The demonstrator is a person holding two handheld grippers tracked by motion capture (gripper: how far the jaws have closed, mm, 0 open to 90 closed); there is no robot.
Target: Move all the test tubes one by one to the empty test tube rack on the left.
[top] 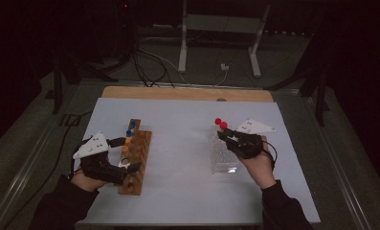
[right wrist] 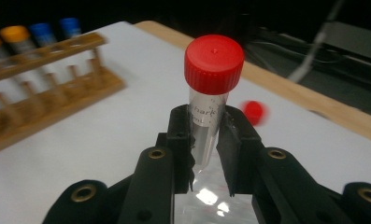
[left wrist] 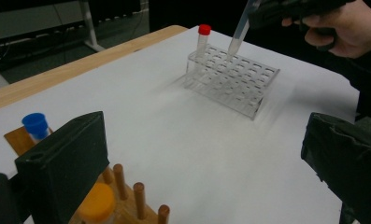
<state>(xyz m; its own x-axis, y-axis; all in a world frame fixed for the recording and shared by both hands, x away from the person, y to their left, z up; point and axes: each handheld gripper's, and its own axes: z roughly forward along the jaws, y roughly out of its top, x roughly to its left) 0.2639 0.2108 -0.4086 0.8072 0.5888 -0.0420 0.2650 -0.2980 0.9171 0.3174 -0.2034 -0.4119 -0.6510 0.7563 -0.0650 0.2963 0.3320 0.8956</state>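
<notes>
Two black jaws of the right gripper [right wrist: 205, 140] pinch a red-capped tube [right wrist: 210, 95] lifted above the clear rack [left wrist: 232, 79], where a second red-capped tube [left wrist: 202, 39] stands, while the left gripper [top: 125, 155], jaws spread, straddles the wooden rack [top: 139, 160].

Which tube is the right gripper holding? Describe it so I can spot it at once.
Find the clear rack on the white table's right side. Above its far end, the right gripper clamps a red-capped tube. The other red-capped tube stands in the rack; this one hangs above the holes.
</notes>
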